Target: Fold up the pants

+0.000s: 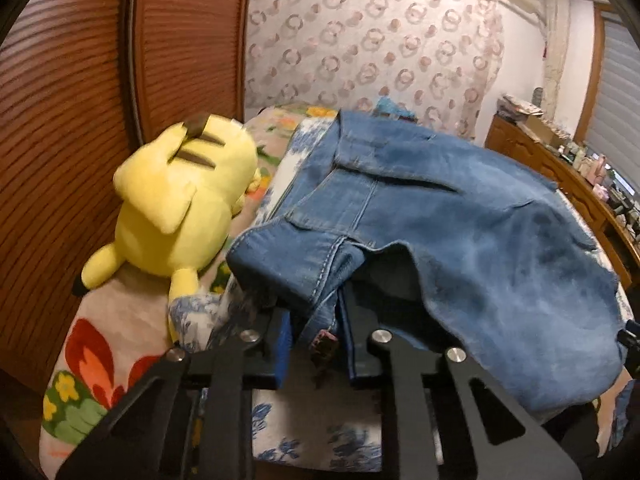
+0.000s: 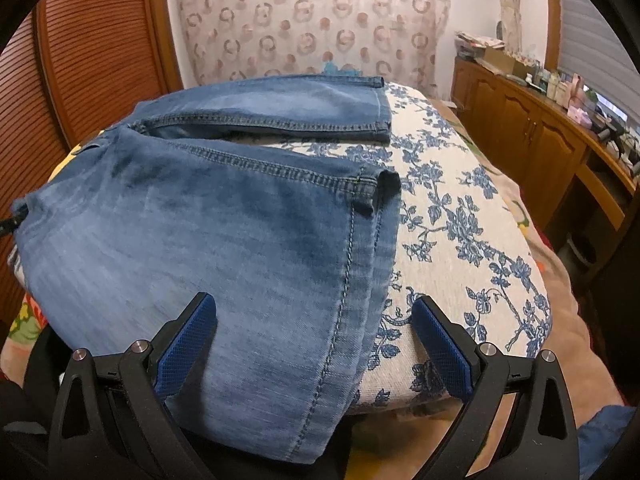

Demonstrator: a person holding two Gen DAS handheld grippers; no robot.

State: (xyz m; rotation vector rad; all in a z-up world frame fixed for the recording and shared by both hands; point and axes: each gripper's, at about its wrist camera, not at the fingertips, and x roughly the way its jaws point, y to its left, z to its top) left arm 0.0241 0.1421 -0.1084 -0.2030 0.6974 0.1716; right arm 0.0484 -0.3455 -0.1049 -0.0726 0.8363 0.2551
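Note:
Blue jeans lie spread on a bed with a blue floral cover. My left gripper is shut on the jeans' waistband edge, with denim bunched between its blue pads and lifted slightly. In the right wrist view the jeans show both legs, the near leg running toward me and the far leg lying across the back. My right gripper is open, its blue pads straddling the near leg's edge just above the cloth.
A yellow plush toy lies on the bed left of the jeans. A brown slatted wardrobe stands at the left. A wooden cabinet with clutter runs along the right. A patterned curtain hangs behind.

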